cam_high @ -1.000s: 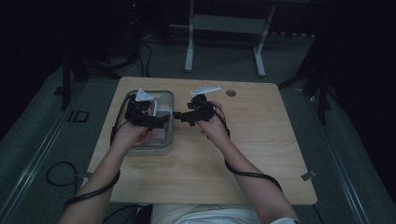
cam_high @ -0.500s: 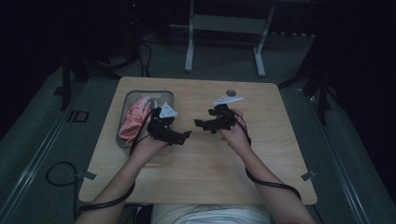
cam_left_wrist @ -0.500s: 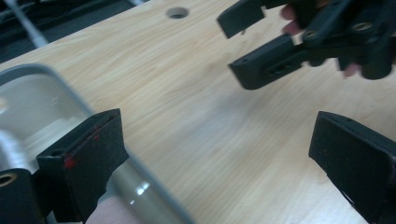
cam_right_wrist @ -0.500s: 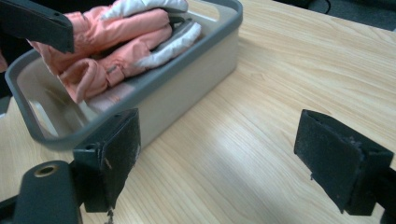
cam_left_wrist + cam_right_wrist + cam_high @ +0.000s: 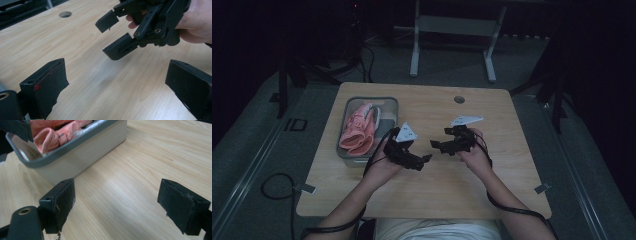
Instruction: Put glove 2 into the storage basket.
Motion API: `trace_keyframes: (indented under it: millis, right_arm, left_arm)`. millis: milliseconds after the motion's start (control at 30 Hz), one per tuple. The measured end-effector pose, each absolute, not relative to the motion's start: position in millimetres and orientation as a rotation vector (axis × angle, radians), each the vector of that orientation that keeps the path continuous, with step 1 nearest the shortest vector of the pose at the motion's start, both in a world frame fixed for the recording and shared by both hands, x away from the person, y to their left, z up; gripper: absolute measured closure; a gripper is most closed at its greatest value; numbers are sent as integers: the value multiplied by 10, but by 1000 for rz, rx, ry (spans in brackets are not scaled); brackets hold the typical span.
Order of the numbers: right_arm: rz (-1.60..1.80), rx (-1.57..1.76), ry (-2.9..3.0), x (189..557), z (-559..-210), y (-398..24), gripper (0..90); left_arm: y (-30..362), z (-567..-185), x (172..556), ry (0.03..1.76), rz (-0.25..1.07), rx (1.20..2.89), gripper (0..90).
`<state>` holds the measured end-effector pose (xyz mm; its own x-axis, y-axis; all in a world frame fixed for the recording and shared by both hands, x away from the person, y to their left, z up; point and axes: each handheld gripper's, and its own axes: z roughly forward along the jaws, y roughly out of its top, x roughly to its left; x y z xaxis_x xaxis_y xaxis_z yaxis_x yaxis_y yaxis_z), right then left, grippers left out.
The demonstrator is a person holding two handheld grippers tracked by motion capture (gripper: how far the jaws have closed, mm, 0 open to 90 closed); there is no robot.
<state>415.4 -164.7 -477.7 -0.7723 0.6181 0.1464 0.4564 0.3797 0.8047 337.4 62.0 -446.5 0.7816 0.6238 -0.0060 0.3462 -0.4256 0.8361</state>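
Note:
A grey bin [image 5: 391,107] stands on the left part of the wooden table [image 5: 512,130], with a crumpled pink cloth [image 5: 357,129] lying inside it. Just right of the bin, my left gripper [image 5: 421,161] hovers over the table's middle, open and empty, its jaws pointing right. Facing it close by is my right gripper [image 5: 436,145], also open and empty. In the left gripper view my own jaws [image 5: 117,85] stand wide apart over bare wood, with the right gripper [image 5: 113,37] ahead. The right gripper view shows its jaws [image 5: 121,205] spread, and the bin [image 5: 82,157] with the pink cloth [image 5: 55,133] beyond.
A round cable hole [image 5: 459,99] is in the table's far edge. Cables trail from both grippers down past the forearms. Beyond the table stands a metal stand [image 5: 452,45] on the dark floor. Bare wood lies right of the hands and near the front edge.
Both grippers have left the bin and moved nearer and to the right, over the table's middle. The pink cloth now lies uncovered in the bin.

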Motion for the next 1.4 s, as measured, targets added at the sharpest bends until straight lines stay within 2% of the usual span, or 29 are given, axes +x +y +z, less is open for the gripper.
trace_keyframes:
  millis: [733,1400]
  right_arm:
    - [1299,908,2511,3832,-5190,-1967,147]
    - [1257,879,2524,3554,-5378,-2259,143]
  left_arm:
    - [238,-4964,3126,494,273,2129,33]
    - [74,-5366,3038,337,194,2155,33]
